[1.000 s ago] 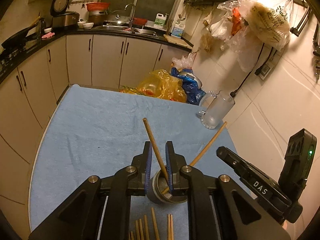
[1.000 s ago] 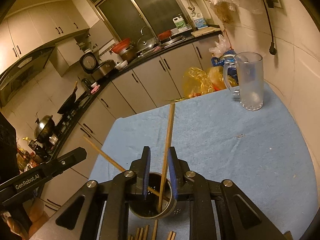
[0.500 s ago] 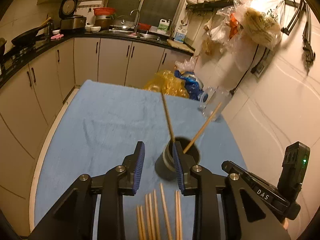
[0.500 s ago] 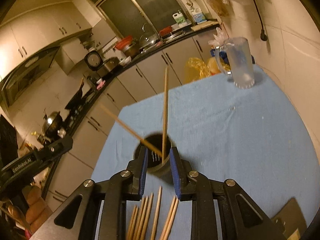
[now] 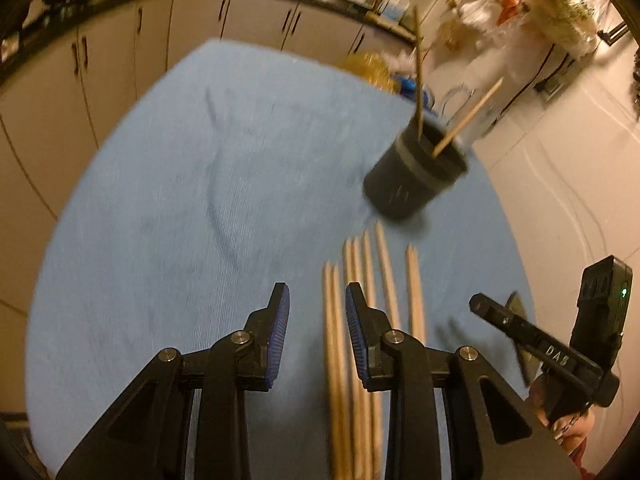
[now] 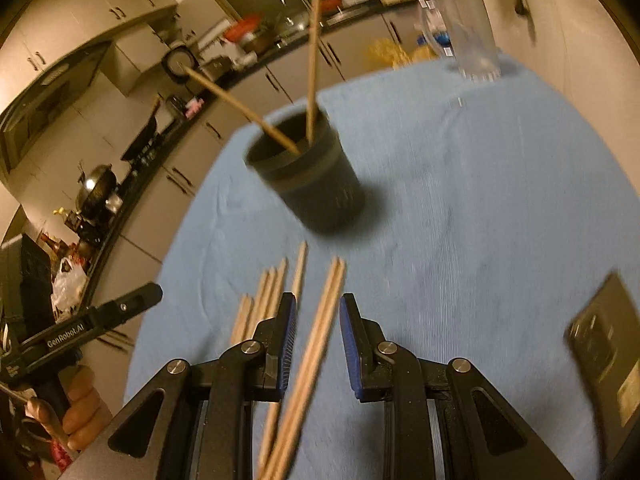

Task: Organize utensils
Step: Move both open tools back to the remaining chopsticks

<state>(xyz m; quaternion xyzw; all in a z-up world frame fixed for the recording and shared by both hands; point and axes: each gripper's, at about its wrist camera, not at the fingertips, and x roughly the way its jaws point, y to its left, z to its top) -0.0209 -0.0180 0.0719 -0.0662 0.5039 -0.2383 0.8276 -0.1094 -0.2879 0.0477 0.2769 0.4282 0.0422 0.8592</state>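
A dark utensil cup (image 5: 414, 176) stands on the blue cloth and holds two wooden chopsticks (image 5: 418, 76); it also shows in the right wrist view (image 6: 312, 184). Several loose chopsticks (image 5: 376, 280) lie on the cloth in front of the cup. My left gripper (image 5: 317, 320) is open and empty above their left side. My right gripper (image 6: 318, 328) is open, with a pair of chopsticks (image 6: 326, 316) lying between its jaws on the cloth below. Each gripper shows at the edge of the other's view.
A glass mug (image 6: 472, 40) stands at the far right of the cloth. A dark phone (image 6: 608, 340) lies at the right near edge. Plastic bags (image 5: 368, 66) sit behind the table. Kitchen cabinets (image 5: 120, 52) run along the back and left.
Both grippers let go of the chopsticks in the cup, opened, and pulled back from the cup to above the loose chopsticks.
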